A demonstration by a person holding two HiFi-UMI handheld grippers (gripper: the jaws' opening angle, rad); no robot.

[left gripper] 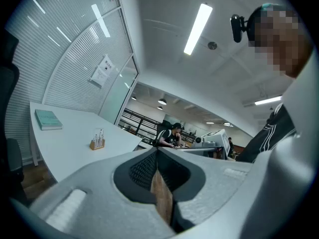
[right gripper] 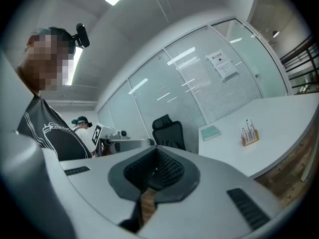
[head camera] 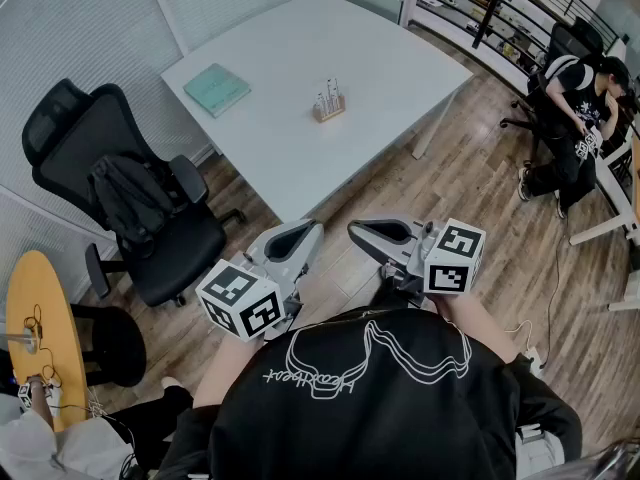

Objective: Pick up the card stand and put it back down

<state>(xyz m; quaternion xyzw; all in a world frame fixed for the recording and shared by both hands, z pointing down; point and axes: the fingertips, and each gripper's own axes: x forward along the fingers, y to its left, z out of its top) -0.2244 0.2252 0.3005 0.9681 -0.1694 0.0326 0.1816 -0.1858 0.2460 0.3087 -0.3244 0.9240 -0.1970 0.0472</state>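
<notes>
Standing untouched near the middle of the white rectangular table (head camera: 390,63), the small wooden card stand with upright clear holders (head camera: 329,101) is well apart from both tools. By my reading the pick-up has not begun, and the whole lift and set-down remain. The left gripper (head camera: 305,230) and the right gripper (head camera: 365,230) each have their jaws pressed together on nothing, close to the person's chest. The looping script on the black shirt (head camera: 400,418) and the paper notice (left gripper: 102,69) on the glass wall are too unclear to read.

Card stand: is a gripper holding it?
No, the card stand sits alone on the table, far from the left gripper and right gripper.
</notes>
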